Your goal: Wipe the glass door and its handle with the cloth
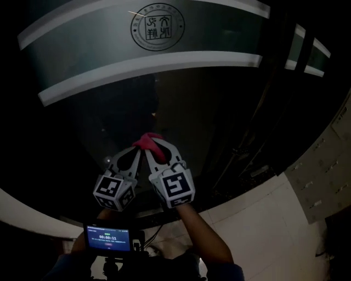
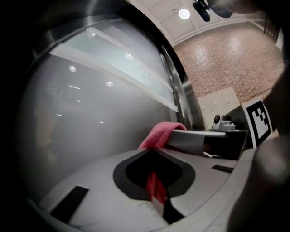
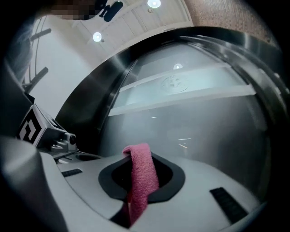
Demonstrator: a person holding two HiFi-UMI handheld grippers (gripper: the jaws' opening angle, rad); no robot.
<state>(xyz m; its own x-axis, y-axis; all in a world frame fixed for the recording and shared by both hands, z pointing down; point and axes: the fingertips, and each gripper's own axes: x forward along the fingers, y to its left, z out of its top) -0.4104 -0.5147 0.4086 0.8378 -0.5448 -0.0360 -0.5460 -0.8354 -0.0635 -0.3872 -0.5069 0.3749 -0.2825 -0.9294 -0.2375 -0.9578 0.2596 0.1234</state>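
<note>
Where the dim glass door (image 1: 181, 104) runs below frosted bands and a round seal (image 1: 157, 26), a brick wall (image 2: 226, 63) and ceiling lights (image 2: 184, 13) show beside it. Left gripper (image 1: 133, 155) and right gripper (image 1: 163, 152) angle inward, tips meeting at the glass. Each is clamped tight on the pink cloth (image 1: 149, 141) bunched there. Forearm (image 1: 205, 239) reaches up from below.

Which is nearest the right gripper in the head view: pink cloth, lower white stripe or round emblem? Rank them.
1. pink cloth, held by the right gripper.
2. lower white stripe, higher up.
3. round emblem, at top.
</note>
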